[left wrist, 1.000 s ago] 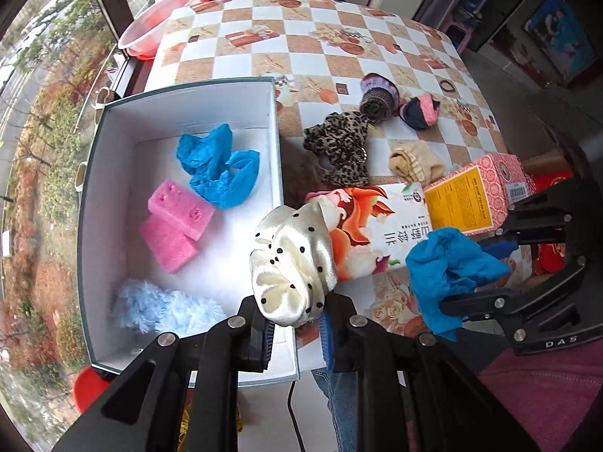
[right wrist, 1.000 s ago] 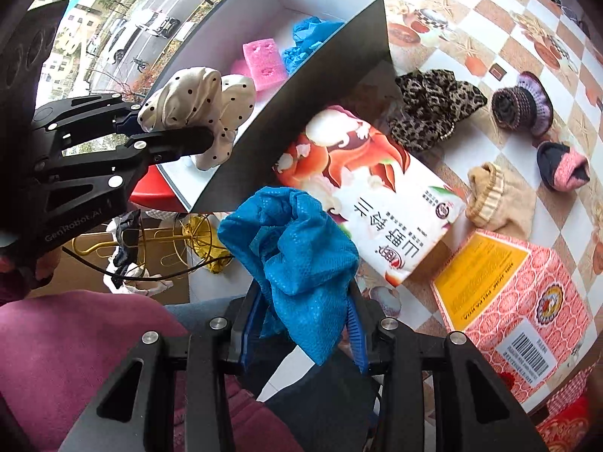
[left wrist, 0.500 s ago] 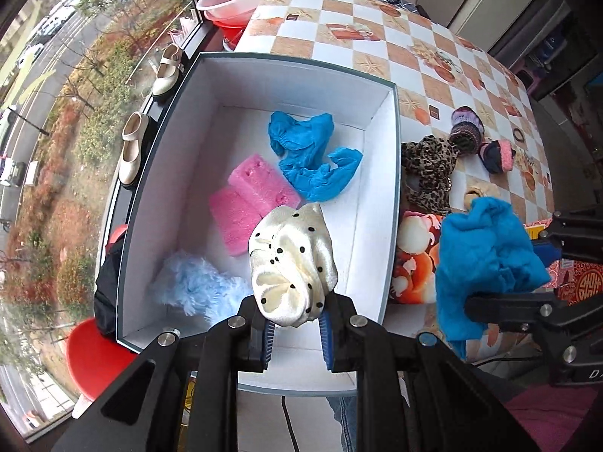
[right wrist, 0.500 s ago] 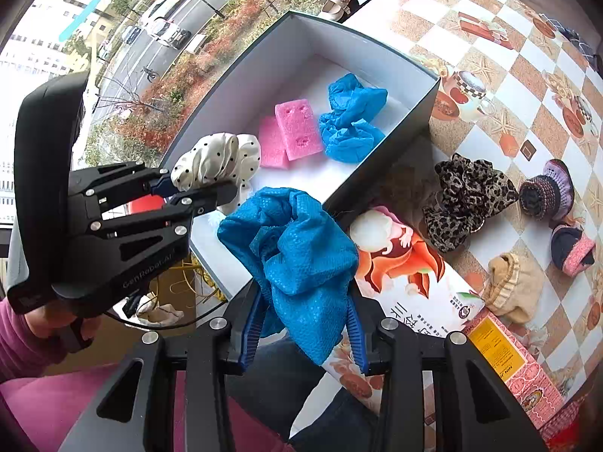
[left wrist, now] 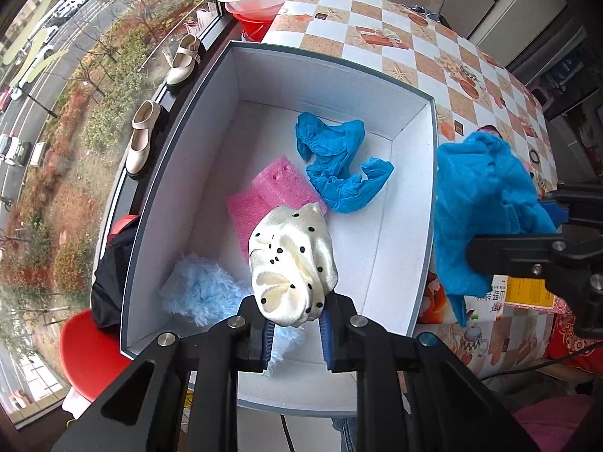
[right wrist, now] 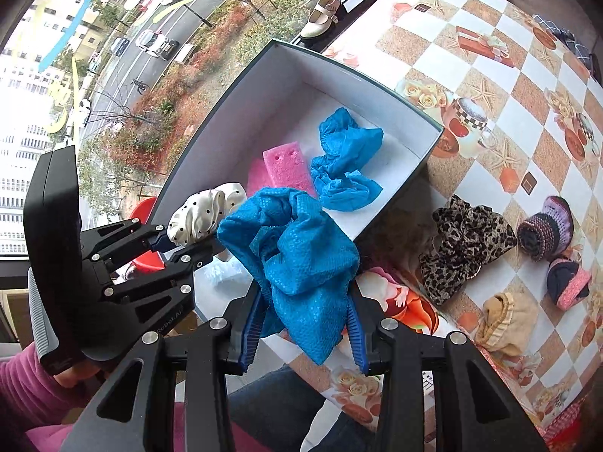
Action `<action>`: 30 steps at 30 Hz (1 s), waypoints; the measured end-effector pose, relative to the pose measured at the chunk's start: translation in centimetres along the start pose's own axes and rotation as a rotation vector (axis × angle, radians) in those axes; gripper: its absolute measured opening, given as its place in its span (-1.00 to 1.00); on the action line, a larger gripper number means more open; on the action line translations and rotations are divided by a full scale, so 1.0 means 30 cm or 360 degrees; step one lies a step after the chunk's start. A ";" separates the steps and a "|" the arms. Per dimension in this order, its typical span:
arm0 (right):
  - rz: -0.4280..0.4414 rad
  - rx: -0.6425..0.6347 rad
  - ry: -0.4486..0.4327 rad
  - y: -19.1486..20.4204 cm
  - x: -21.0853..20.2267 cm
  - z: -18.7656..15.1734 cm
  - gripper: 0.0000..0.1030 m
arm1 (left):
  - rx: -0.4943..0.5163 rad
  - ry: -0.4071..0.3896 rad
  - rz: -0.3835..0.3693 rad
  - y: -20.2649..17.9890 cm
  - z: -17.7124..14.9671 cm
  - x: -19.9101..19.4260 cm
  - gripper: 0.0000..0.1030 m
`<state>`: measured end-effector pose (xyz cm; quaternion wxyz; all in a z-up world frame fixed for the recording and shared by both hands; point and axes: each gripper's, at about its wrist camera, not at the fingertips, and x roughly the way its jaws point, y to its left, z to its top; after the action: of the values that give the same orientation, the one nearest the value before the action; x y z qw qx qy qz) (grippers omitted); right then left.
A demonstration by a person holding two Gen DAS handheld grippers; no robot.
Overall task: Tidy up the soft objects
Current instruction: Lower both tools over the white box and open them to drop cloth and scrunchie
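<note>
Soft objects are being sorted into the white box (left wrist: pixel 211 158) at the window edge of the table (left wrist: pixel 399 56). The left hand-held gripper (left wrist: pixel 296 333) is clamped tight on a cream polka-dot scrunchie (left wrist: pixel 292 263), which is held above the near part of the box interior, over the pink foam pieces (left wrist: pixel 264 196) and beside the pale blue fluffy item (left wrist: pixel 199 290). The right hand-held gripper (right wrist: pixel 303 333) is closed partway on a bunched blue cloth (right wrist: pixel 297 260), which is held just outside the box's right wall, above the printed packet (right wrist: pixel 399 301). Blue shoe covers (left wrist: pixel 335 173) are already lying inside. Left out on the table are a leopard scrunchie (right wrist: pixel 463 241), a beige sock (right wrist: pixel 505 320), a purple knit item (right wrist: pixel 546 229) and a pink-and-navy one (right wrist: pixel 569 282).

Risks, as judged:
- If the blue cloth is released now, it would likely land on the packet or the table rather than in the box, since it is not yet over the opening.
- The hanging tail of the cloth could catch on the box rim and drape over the wall.
- The two hand-held grippers are close together; a collision is possible if both are brought over the box at once.
- The box sits at the table edge, so a knock on its wall could push it toward the window side.
</note>
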<state>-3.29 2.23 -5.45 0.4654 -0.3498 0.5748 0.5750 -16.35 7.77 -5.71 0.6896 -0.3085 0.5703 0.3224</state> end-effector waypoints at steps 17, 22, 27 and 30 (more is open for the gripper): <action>0.0000 -0.0081 -0.0004 0.070 0.024 0.107 -0.21 | -0.0051 0.0005 0.0009 0.039 0.026 0.018 -0.58; -0.0004 -0.0094 0.0008 0.081 0.034 0.115 -0.21 | -0.0065 0.0014 0.0005 0.048 0.027 0.027 -0.58; -0.0002 -0.0100 0.0021 0.086 0.048 0.117 -0.21 | -0.0063 0.0024 0.0002 0.052 0.026 0.033 -0.58; 0.0002 -0.0100 0.0024 0.090 0.054 0.120 -0.21 | -0.0064 0.0023 0.0003 0.051 0.024 0.033 -0.58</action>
<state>-5.87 6.24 -5.74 0.4495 -0.3683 0.5601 0.5904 -17.01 9.36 -6.67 0.6787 -0.3241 0.5691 0.3322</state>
